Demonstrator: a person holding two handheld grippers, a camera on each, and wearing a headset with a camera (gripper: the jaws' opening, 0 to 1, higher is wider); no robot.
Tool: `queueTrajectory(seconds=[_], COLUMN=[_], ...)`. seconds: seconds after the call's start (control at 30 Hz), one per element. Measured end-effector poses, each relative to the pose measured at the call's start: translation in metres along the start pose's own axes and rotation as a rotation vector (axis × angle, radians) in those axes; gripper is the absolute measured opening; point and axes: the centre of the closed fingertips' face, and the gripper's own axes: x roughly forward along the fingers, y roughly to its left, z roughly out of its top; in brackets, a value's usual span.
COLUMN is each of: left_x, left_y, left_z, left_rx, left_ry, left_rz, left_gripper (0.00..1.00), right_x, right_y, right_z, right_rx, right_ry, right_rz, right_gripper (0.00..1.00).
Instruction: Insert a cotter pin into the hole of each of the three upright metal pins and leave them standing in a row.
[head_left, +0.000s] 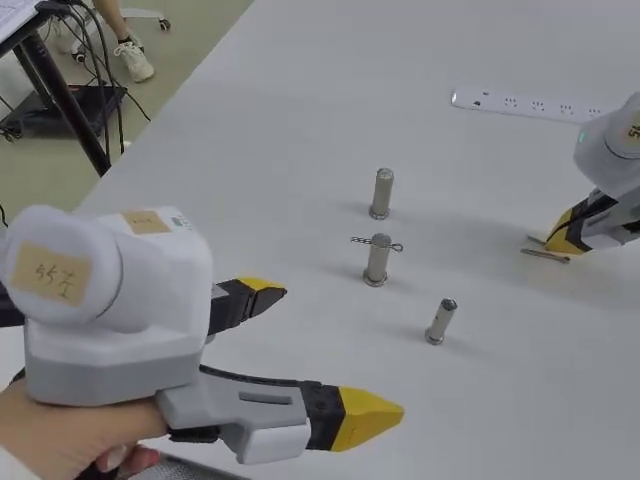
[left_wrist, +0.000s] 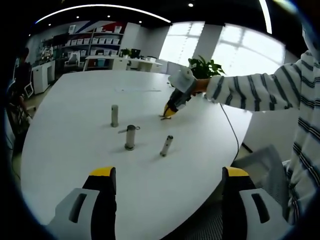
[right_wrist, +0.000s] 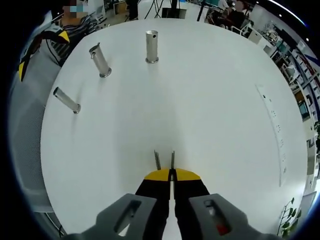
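Observation:
Three upright metal pins stand in a row on the white table: far pin, middle pin and near pin, which leans. A cotter pin sits crosswise through the middle pin's top. My left gripper hovers open and unloaded at the lower left, well short of the row. My right gripper rests tip-down on the table at the right, jaws shut, with one cotter pin coming out from between its tips. A second cotter pin lies just beside it.
A white power strip lies at the far right of the table. Off the table's left edge are the floor, a black stand with cables, and a person's foot.

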Motion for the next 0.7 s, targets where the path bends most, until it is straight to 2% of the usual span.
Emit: queueTrajectory(seconds=[0.17,0.33,0.4,0.5,0.6,0.7], left_x=[-0.002,-0.001,0.0,0.002,0.004,0.007], left_y=[0.0,-0.003,-0.003,-0.004,-0.004,-0.002], left_z=[0.004,0.007,0.007,0.01,0.014,0.018], left_rx=[0.009,0.022,0.026,0.02,0.011,0.037], left_ry=[-0.01,-0.016,-0.015,-0.026,-0.039,-0.039], left_rz=[0.002,-0.006,-0.006,-0.015,-0.023,-0.016], left_gripper=[0.85,0.85,0.85,0.85,0.83,0.82], right_x=[-0.009,-0.03,-0.034,-0.051,-0.069,-0.089], right_y=[0.001,0.002,-0.003,-0.008,-0.001,0.003], right_z=[0.006,0.021,0.022,0.026,0.032,0.04], right_rx=[-0.007,-0.019,-0.033,-0.062,-0.07,-0.104], right_ry=[-0.024,-0.098,-0.123,-0.163,-0.21,-0.265], right_rz=[-0.016,-0.064,-0.081,-0.14,-0.181,-0.257], right_gripper=[0.0,0.0,0.0,0.0,0.0,0.0])
